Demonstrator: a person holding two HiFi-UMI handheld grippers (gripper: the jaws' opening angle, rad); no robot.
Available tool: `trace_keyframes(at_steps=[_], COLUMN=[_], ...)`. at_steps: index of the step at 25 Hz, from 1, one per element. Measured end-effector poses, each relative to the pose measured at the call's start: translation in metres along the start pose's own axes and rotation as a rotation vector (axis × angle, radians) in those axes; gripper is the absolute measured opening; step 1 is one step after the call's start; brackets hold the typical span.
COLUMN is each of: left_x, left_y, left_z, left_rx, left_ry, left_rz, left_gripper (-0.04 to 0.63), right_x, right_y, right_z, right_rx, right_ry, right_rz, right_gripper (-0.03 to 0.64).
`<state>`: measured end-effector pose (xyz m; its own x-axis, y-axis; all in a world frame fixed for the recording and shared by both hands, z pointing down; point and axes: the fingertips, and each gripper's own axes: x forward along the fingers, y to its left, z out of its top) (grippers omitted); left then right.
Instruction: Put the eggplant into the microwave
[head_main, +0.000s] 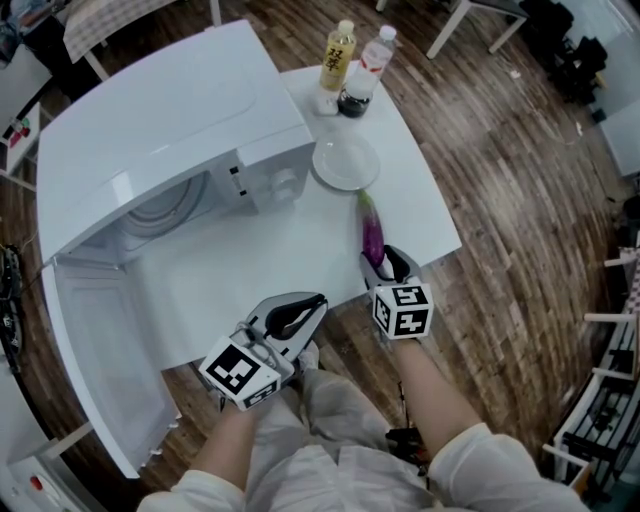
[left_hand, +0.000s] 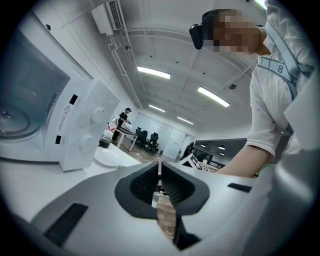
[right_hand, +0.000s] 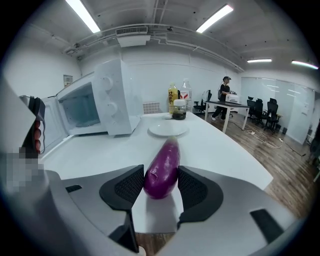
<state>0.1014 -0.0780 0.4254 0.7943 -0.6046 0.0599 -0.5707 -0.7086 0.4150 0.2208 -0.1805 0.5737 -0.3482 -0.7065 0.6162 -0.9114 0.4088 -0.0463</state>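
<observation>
A purple eggplant lies on the white table, its green stem end toward a plate. My right gripper is open, its jaws standing on either side of the eggplant's near end, very close to its skin. The eggplant rests on the table. The white microwave stands at the left with its door swung wide open and the glass turntable showing inside. My left gripper hovers over the table's near edge, shut, with nothing between its pads.
An empty white plate sits just beyond the eggplant. A yellow bottle and a clear bottle stand at the table's far corner. The table's right edge drops to a wooden floor. People and desks are far behind.
</observation>
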Motion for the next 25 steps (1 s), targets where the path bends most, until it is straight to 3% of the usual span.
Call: trace_keyframes(at_steps=[6,12,17,25], left_x=[-0.008,-0.021,-0.042,-0.083], left_y=[-0.002,-0.004,-0.006,-0.003], left_z=[-0.001,0.001,0.006,0.009], left_rx=[-0.001,0.002,-0.003,-0.008], left_ry=[-0.004,-0.018,-0.048,-0.095], left_rz=[0.009,0.031,0.071,0.151], left_gripper=[0.019,0.019,0.02,0.019], right_x=[-0.006,-0.015,-0.029,-0.039], right_y=[0.0,0.013,0.054,0.139], right_z=[0.0,0.0,0.007,0.012], right_rx=[0.007,0.063,0.08,0.012], right_ry=[-0.021,-0.048,-0.088,-0.092], right_rz=[-0.01,0.037,0.166,0.373], right_gripper=[0.224,0.219,0.219,0.219])
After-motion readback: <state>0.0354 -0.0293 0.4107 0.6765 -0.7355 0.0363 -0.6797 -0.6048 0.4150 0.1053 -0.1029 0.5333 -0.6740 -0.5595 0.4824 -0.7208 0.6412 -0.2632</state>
